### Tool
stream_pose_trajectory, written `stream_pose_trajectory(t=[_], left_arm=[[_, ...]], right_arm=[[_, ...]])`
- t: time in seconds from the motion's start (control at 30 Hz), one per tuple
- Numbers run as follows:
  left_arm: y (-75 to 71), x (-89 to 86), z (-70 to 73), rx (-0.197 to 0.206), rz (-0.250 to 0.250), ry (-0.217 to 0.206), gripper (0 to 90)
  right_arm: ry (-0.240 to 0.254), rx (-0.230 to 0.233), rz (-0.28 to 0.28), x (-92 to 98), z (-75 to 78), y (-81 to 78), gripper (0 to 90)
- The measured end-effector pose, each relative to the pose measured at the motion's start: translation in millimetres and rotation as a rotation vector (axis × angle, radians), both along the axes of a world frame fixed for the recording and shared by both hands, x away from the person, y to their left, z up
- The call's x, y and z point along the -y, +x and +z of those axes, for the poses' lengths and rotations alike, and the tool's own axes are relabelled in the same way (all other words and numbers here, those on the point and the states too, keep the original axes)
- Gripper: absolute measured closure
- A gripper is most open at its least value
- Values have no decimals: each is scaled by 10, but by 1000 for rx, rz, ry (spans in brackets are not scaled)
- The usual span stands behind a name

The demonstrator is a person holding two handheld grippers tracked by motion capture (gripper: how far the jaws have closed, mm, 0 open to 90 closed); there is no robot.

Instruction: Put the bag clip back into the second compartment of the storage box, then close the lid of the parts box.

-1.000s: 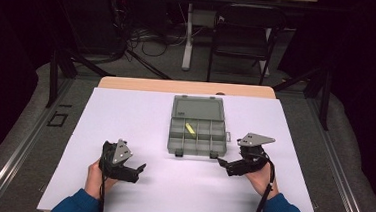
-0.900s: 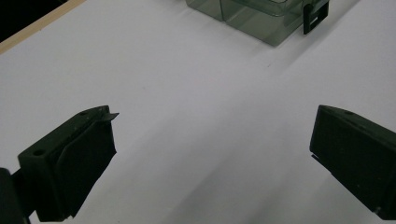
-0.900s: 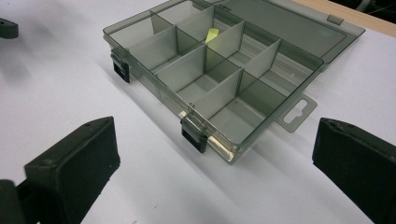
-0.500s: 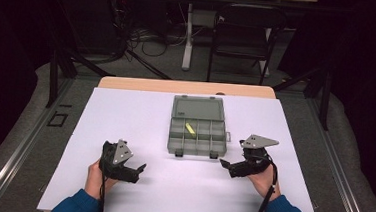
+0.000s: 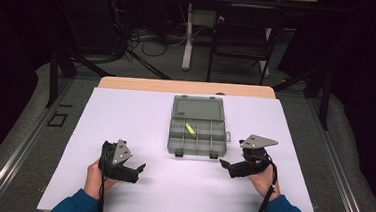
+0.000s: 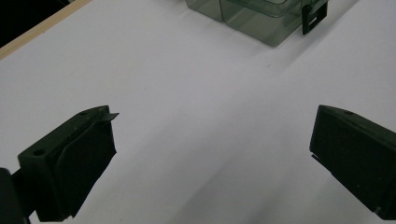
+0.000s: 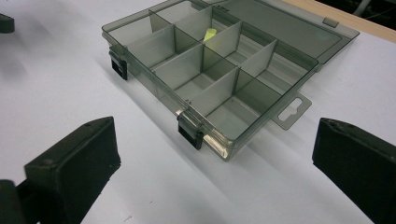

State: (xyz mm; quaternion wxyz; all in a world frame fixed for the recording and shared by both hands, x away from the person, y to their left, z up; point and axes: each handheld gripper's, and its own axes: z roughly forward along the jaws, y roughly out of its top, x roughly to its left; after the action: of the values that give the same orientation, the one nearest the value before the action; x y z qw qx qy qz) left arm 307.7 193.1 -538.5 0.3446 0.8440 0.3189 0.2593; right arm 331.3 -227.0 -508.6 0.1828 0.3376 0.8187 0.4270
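Meanwhile, at the lower left of the high view, the left hand-held black gripper (image 5: 139, 169) rests on the white sheet exactly where it was a second ago, its jaws spread wide and holding nothing; its own view looks over bare sheet toward a corner of the box at the top edge. In the centre of the frame sits the smoky translucent plastic organiser box (image 5: 197, 132), its lid (image 5: 199, 108) folded open toward the far side, with a small yellow piece (image 5: 190, 128) lying in one of the middle compartments. At the lower right, the right hand-held black gripper (image 5: 224, 164) has dropped slightly toward the near edge and rolled since a second ago; it is also fully open and empty, and its view frames the box's near wall and two black latches (image 7: 191, 133). That small shift reads as lining up on the box, so any grasp is not yet begun.

The white paper-covered table (image 5: 140, 112) is otherwise bare. Beyond it, the dark room holds a folding chair (image 5: 241, 34), cables on the floor and a table leg.
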Motion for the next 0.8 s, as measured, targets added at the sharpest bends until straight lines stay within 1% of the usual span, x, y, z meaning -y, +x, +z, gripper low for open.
stream_pose_trajectory(t=[0.17, 0.23, 0.47, 0.57, 0.63, 0.7, 0.73, 0.8], left_arm=[[-15, 15, 12, 8, -2, 2, 0], [-10, 17, 8, 3, -5, 5, 0], [5, 38, 1, -9, -7, 3, 0], [28, 41, 21, -17, -5, -2, 0], [48, 62, 42, -23, -5, -15, 0], [52, 70, 56, -22, -7, -9, 0], [57, 81, 67, -20, -6, -9, 0], [82, 94, 98, -20, -10, -16, 0]], right_arm=[[-1, -2, -1, 18, -7, 13, 0], [3, 6, -5, 24, -6, 16, 0], [-1, 4, -7, 35, -36, 52, 0], [-9, 7, -9, 45, -46, 70, 0], [-6, 5, -13, 60, -58, 96, 0], [-7, 4, -13, 59, -58, 104, 0], [-9, 12, -12, 55, -57, 118, 0], [-16, 14, -10, 52, -60, 124, 0]])
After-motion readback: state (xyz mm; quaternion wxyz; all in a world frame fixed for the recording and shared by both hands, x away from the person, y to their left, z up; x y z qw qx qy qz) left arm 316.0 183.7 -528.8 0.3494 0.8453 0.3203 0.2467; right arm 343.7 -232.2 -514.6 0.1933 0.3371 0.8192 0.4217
